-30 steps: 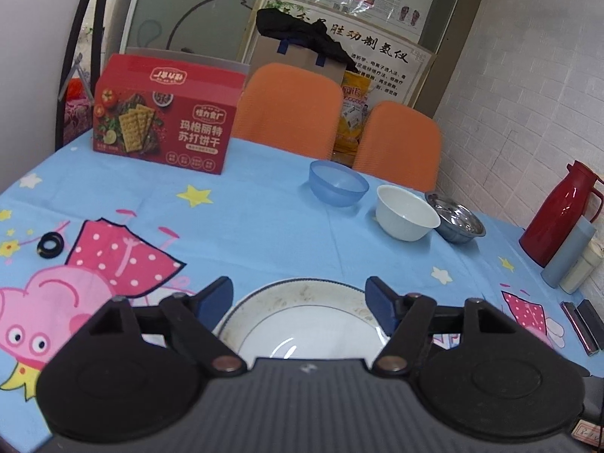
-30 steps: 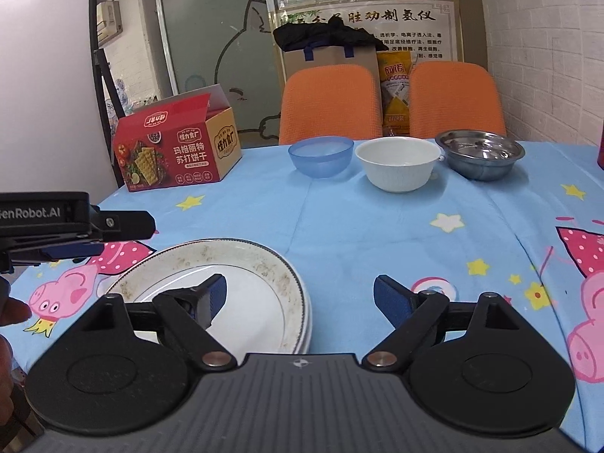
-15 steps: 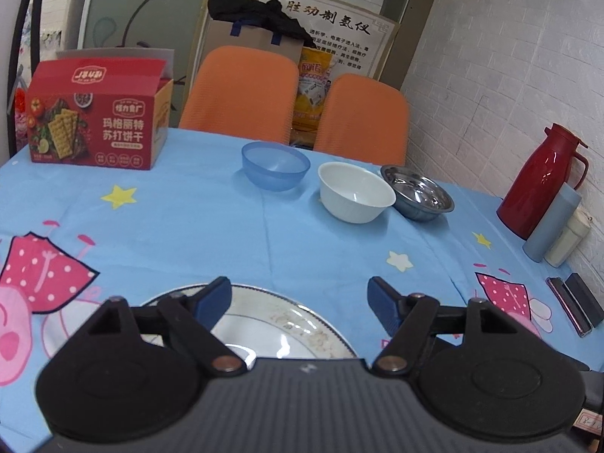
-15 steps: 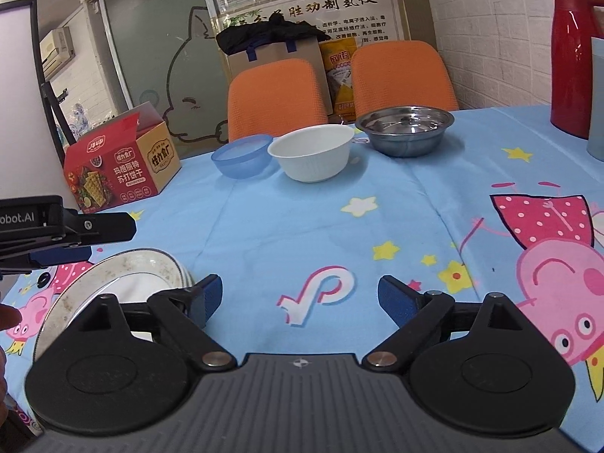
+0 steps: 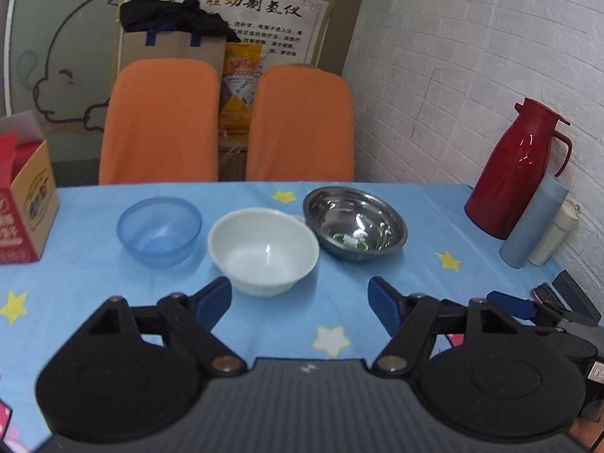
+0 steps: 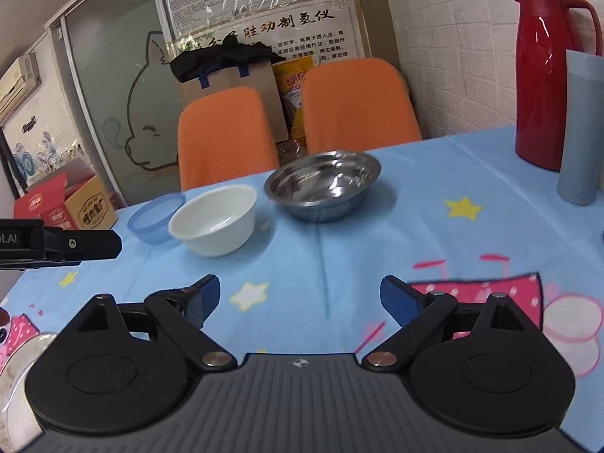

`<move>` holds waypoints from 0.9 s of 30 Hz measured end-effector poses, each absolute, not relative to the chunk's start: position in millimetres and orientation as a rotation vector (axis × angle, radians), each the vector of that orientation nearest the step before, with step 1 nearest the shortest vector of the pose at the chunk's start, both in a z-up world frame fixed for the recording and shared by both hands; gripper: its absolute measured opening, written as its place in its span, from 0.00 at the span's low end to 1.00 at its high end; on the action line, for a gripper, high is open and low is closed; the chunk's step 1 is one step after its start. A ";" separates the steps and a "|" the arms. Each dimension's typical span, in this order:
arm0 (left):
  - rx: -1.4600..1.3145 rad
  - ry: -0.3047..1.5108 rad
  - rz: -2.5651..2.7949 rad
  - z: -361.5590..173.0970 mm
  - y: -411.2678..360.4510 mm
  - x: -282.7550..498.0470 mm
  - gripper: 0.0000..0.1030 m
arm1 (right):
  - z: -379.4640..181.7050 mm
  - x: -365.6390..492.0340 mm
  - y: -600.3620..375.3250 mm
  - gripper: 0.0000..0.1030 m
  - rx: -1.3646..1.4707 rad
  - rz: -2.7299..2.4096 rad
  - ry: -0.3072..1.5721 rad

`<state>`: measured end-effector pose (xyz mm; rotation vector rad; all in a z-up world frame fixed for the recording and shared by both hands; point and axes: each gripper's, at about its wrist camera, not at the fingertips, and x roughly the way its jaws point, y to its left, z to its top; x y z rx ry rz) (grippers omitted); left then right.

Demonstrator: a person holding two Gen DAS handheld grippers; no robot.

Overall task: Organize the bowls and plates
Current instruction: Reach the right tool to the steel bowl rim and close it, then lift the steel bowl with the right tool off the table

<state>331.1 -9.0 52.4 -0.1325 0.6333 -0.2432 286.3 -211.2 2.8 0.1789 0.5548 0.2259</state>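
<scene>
Three bowls stand in a row on the blue cartoon tablecloth: a blue plastic bowl (image 5: pixel 159 230), a white bowl (image 5: pixel 263 250) and a steel bowl (image 5: pixel 355 223). They also show in the right wrist view: blue bowl (image 6: pixel 154 219), white bowl (image 6: pixel 213 219), steel bowl (image 6: pixel 322 185). My left gripper (image 5: pixel 300 304) is open and empty, just short of the white bowl. My right gripper (image 6: pixel 300 298) is open and empty, over bare cloth in front of the steel bowl. The rim of a white plate (image 6: pixel 19 358) shows at the lower left of the right wrist view.
A red thermos (image 5: pixel 515 168) and a grey-blue bottle (image 5: pixel 532 222) stand at the right by the brick wall. A red cracker box (image 5: pixel 22 204) stands at the left. Two orange chairs (image 5: pixel 226 124) stand behind the table. Dark objects (image 5: pixel 566 302) lie at the right edge.
Both grippers have moved forward and to the right, away from the plate and towards the row of bowls. The plate has left the left wrist view. Both stay open.
</scene>
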 end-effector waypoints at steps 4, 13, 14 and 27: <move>-0.153 0.649 -0.248 52.3 -28.8 384.8 0.71 | 15.0 332.2 -232.2 1.00 0.158 0.175 0.552; -0.180 0.775 -0.224 21.9 -64.2 499.1 0.71 | -10.3 433.5 -246.7 1.00 0.181 0.121 0.648; -0.161 0.790 -0.222 17.2 -68.4 505.6 0.71 | -16.7 443.1 -244.6 1.00 0.174 0.120 0.662; -0.069 0.906 -0.242 -33.5 -103.8 561.4 0.59 | -49.2 455.3 -232.7 1.00 0.171 0.143 0.692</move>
